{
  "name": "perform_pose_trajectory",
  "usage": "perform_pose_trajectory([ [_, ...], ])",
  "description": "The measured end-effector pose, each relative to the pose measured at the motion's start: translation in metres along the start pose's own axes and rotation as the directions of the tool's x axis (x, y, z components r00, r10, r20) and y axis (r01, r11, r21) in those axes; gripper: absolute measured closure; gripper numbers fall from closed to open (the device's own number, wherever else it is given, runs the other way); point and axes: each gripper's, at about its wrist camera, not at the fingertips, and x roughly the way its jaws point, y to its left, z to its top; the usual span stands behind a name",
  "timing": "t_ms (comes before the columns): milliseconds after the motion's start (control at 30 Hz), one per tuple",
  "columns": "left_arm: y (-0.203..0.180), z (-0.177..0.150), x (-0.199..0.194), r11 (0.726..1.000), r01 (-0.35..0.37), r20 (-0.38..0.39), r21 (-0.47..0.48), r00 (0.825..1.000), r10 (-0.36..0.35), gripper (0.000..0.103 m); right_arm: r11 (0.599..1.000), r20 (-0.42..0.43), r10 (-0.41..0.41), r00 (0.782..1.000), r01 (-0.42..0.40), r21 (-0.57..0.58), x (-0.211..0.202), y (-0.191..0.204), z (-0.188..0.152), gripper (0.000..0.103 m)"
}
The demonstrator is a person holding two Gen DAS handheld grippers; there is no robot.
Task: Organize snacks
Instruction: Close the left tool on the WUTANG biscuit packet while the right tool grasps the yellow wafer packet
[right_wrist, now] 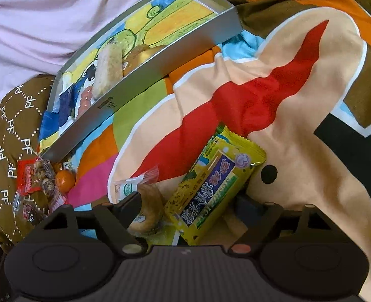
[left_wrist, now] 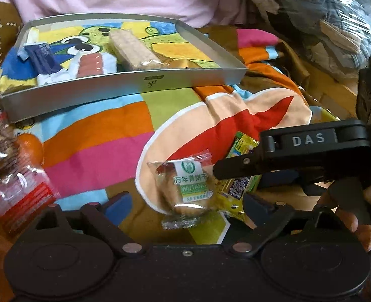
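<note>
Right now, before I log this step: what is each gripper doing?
Left gripper: open around the clear-wrapped biscuit, not gripping.
Right gripper: open around the yellow snack packet, not gripping.

A biscuit packet (left_wrist: 185, 188) lies on the blanket (left_wrist: 105, 138), touching a seaweed snack packet (left_wrist: 238, 176) to its right. Behind them sits a shallow box (left_wrist: 125, 88) holding a wafer pack (left_wrist: 132, 50).

Two close wrist views angled down over the bedspread (left_wrist: 97, 136), sharing biscuit packet (left_wrist: 185, 188) and tray (right_wrist: 160, 58).
</note>
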Motion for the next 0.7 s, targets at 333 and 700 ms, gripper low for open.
perform_pose_trajectory([
  [333,-0.002,0.006,0.016,0.997,-0.07,-0.043,0.026,0.997,0.071,0.026,0.999,0.012,0.009,1.0,-0.009,0.051,0.007,-0.005,0.003,0.02],
  [700,0.008,0.01,0.015,0.995,-0.039,-0.067,-0.09,0.997,0.033,0.051,0.995,0.06,-0.027,0.998,0.021,0.093,-0.004,-0.01,0.002,0.061],
])
